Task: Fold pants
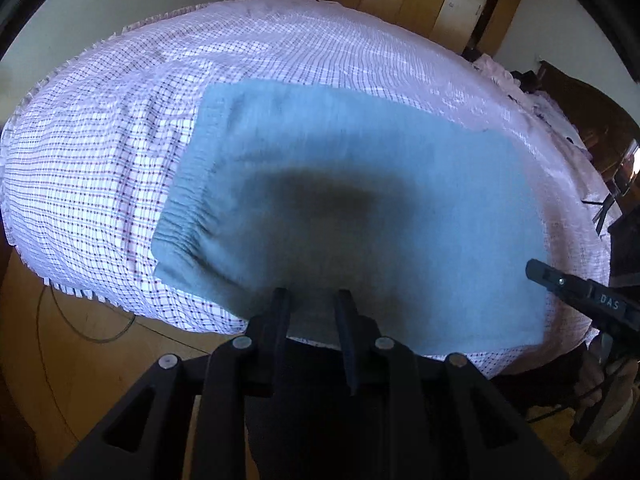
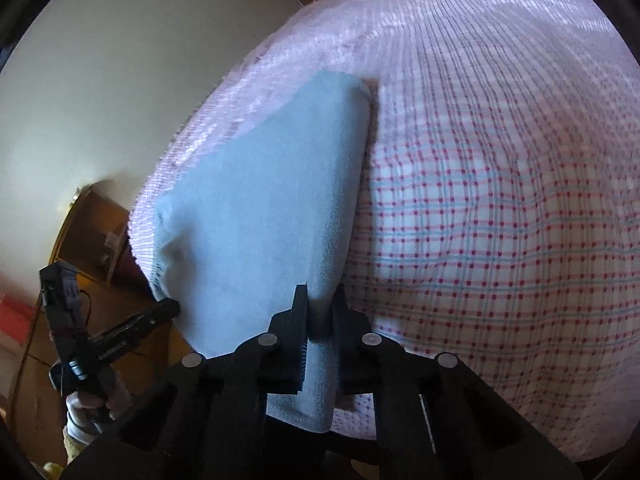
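**Both grippers at the near edge of the pants, one edge pinched for a fold**

Black gripper frames fill the foreground of each wrist view; beyond them the scene runs from bed to cloth to fingertips.

Bed: a checked pink-and-white cover spreads over the whole work surface, giving a broad, soft base on which cloth can be laid flat and dragged without snagging.

Pants: pale blue, lying flat on the bed cover near its front edge, apparently already doubled lengthwise. The gathered waistband lies at the left in the left wrist view; the far end reaches toward the opposite side of the bed. Lying flat and squared, the cloth offers two near corners for lifting together.

Right gripper: jaws closed on a rolled edge of the pants, blue cloth visibly sandwiched between the pads and trailing below them. The pinch sits at the edge, probably so that the whole layer follows when lifted.

Left gripper: jaws narrow, fingertips at the near hem with cloth between them; whether the pads press on it cannot be told. Its position near the waistband end mirrors the right, suggesting a two-point lift to carry one end over the other.
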`<state>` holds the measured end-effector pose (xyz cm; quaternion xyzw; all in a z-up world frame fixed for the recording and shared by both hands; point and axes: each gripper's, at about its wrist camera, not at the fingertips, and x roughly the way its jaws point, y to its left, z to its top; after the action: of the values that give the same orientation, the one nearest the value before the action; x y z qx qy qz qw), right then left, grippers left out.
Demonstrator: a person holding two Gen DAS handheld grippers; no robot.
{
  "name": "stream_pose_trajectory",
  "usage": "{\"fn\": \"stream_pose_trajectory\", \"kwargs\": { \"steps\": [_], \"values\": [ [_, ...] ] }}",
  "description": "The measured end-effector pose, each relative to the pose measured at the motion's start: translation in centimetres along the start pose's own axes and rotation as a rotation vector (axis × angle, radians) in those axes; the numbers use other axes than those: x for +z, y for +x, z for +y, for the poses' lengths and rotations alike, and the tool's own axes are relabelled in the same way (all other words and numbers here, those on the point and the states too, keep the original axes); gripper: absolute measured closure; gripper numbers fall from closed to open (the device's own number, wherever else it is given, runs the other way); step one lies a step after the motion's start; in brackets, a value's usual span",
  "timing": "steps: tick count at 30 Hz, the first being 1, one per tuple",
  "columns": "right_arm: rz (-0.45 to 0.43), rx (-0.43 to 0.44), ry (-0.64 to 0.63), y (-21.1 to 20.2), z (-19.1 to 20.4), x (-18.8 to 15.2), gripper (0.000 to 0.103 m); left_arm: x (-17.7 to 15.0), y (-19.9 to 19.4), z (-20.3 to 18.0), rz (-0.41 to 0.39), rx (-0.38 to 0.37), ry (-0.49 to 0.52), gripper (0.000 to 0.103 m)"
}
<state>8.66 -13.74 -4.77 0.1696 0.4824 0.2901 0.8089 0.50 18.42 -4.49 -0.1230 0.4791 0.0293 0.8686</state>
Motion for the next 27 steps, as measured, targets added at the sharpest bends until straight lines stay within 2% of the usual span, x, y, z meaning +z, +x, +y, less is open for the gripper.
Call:
{"fn": "stream_pose_trajectory", "kwargs": {
  "steps": [3, 7, 13, 18, 24, 27],
  "values": [
    [-0.027, 0.029, -0.012, -0.8, 1.0, 0.1, 0.101, 0.3, -0.8, -0.5, -0.026, 0.007, 0.013, 0.078],
    [-0.056, 0.063, -0.032, -1.9, 2.2, 0.5, 0.101, 0.9, -1.4, -1.6, -0.053, -0.029, 0.040, 0.078],
    [-0.083, 0.099, -0.079, -2.8, 4.4, 0.9, 0.101, 0.3, 0.4, -3.9, -0.013, -0.070, 0.072, 0.078],
    [-0.091, 0.106, -0.142, -3.0, 6.4, 1.2, 0.102, 0.3, 0.7, -4.1, -0.007, -0.070, 0.069, 0.078],
    [-0.098, 0.127, -0.218, -3.1, 9.1, 1.8, 0.102, 1.7, -1.6, -2.2, -0.060, 0.032, 0.039, 0.078],
    [-0.103, 0.146, -0.262, -3.1, 10.9, 2.5, 0.102, 2.4, -2.4, -0.8, -0.084, 0.054, 0.009, 0.078]
  ]
}}
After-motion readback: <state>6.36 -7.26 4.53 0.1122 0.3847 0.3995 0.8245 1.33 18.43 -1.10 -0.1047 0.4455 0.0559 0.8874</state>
